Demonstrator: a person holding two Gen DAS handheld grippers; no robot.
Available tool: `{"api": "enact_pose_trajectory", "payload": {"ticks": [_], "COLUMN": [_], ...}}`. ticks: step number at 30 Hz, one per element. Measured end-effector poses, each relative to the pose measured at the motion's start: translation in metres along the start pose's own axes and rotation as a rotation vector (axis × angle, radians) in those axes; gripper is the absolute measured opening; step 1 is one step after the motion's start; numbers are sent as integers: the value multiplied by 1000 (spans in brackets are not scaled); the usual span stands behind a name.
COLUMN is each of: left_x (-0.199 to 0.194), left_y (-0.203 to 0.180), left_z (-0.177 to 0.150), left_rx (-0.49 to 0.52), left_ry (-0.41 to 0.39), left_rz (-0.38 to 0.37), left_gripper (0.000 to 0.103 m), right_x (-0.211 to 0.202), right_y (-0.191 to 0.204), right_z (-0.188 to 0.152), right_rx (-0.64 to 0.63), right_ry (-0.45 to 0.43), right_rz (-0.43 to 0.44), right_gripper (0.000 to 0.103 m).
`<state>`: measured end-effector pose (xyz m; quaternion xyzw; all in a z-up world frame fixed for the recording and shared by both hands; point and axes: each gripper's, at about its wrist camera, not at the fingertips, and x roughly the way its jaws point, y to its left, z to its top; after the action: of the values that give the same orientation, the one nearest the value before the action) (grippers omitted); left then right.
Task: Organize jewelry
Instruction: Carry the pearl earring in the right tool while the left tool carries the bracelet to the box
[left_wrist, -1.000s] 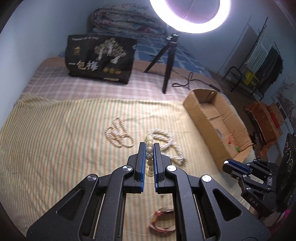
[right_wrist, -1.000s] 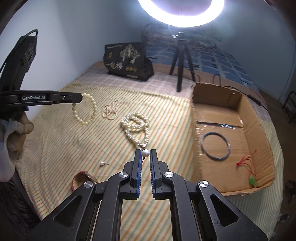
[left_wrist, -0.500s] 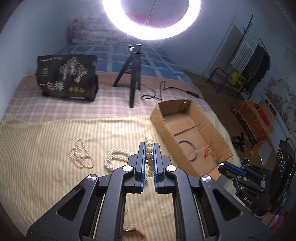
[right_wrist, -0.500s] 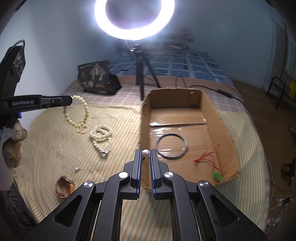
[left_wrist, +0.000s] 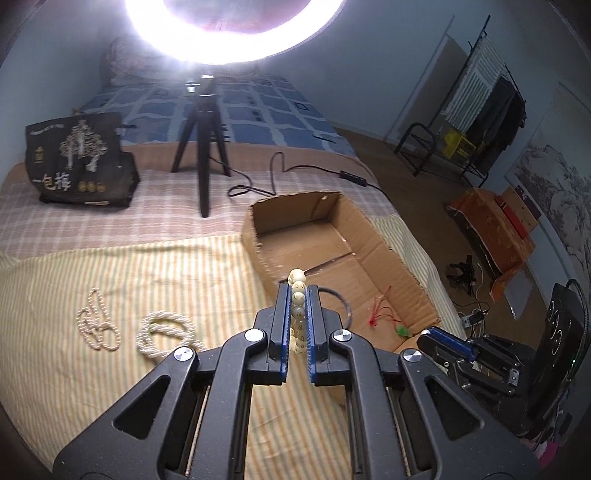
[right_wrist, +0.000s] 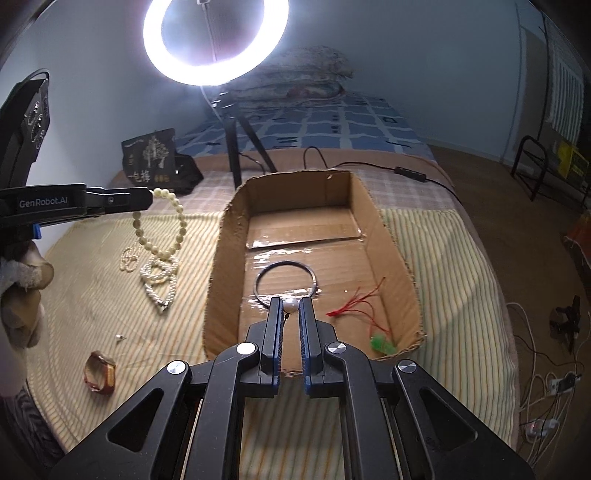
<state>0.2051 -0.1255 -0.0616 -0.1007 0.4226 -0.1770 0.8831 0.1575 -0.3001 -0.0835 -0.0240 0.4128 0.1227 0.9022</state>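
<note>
Left gripper (left_wrist: 298, 295), right gripper (right_wrist: 291, 306) clamped, tilted down

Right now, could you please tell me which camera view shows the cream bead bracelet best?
The right wrist view: the bead bracelet hangs there as a full loop. The left wrist view shows only a short row of beads between the fingers.

bed w/ striped cloth (right_wrist: 436, 243), cardboard box (right_wrist: 391, 236), pearl strands (right_wrist: 159, 280), tripod (left_wrist: 202, 147)

"GenRobot.AI" on left tool (right_wrist: 147, 197); "一包梅" on black bag (left_wrist: 79, 160).
</note>
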Motion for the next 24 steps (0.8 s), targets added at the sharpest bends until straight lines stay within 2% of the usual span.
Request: {"api": "enact_pose_trajectory", "payload": {"ticks": [11, 24], "left_x": [32, 56], "left_y": [-29, -32], "left_z": [11, 19], "left_rx": [35, 45], "left_ry": [15, 33], "left_rz": [-1, 7], "left_gripper": [5, 5], "right_x": [5, 20], "right_y": [-19, -22], "right_z": [1, 5], "right_rx": [30, 47], "right_ry": [5, 17], "right_rz": [-14, -21], "right_gripper": [7, 7]}}
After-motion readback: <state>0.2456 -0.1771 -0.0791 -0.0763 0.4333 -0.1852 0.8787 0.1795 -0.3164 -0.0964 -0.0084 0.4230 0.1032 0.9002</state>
